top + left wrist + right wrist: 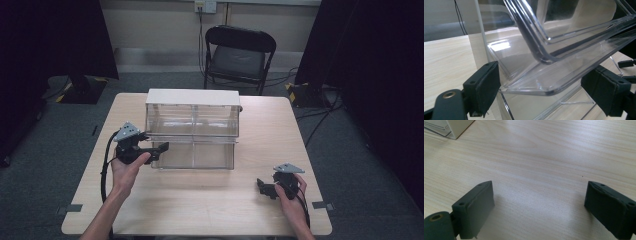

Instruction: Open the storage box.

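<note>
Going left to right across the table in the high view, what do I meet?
Left tongs, open at the front left corner of the clear drawer box → clear drawer box with its lower drawer pulled out a bit → right tongs, open, low over bare table.

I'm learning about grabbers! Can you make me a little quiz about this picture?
1. True or false: the left gripper is at the clear box.
2. What lies under the right gripper? A) table B) chair C) floor
3. Fill in: both grippers' jaws stand ____.

Key
1. True: its jaws sit either side of the drawer edge without touching it.
2. A: bare wooden table.
3. open
</note>
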The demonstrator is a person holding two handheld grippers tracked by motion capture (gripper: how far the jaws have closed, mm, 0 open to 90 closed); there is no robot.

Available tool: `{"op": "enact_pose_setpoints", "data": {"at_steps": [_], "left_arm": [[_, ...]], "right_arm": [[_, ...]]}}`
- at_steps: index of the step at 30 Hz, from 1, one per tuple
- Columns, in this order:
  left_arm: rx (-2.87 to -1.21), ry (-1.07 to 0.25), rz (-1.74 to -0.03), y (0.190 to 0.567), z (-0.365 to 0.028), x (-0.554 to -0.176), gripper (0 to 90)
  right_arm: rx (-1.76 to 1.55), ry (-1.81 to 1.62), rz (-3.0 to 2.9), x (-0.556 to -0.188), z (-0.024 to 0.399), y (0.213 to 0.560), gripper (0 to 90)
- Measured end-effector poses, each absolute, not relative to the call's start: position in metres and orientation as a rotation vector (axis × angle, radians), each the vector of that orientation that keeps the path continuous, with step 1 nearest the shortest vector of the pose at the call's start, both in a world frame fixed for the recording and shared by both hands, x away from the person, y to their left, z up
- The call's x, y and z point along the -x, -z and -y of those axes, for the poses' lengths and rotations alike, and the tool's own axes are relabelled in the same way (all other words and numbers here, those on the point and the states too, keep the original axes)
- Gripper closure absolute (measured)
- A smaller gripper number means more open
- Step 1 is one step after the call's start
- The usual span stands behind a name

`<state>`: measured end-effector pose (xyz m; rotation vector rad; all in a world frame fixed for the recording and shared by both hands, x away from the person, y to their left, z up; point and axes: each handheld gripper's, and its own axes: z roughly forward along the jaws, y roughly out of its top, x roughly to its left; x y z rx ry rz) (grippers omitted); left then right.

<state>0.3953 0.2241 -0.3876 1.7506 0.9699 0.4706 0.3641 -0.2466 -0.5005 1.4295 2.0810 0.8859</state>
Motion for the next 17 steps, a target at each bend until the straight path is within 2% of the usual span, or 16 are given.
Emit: {"op": "enact_pose_setpoints", "data": {"at_steps": [17], "left_arm": [[-1.753, -0.476, -0.979, 0.3883, -0.223, -0.3956, 15.7]], "right_arm": [[-1.43, -0.886, -2.081, -0.3641, 0.2466, 0.5005, 8.0]]}}
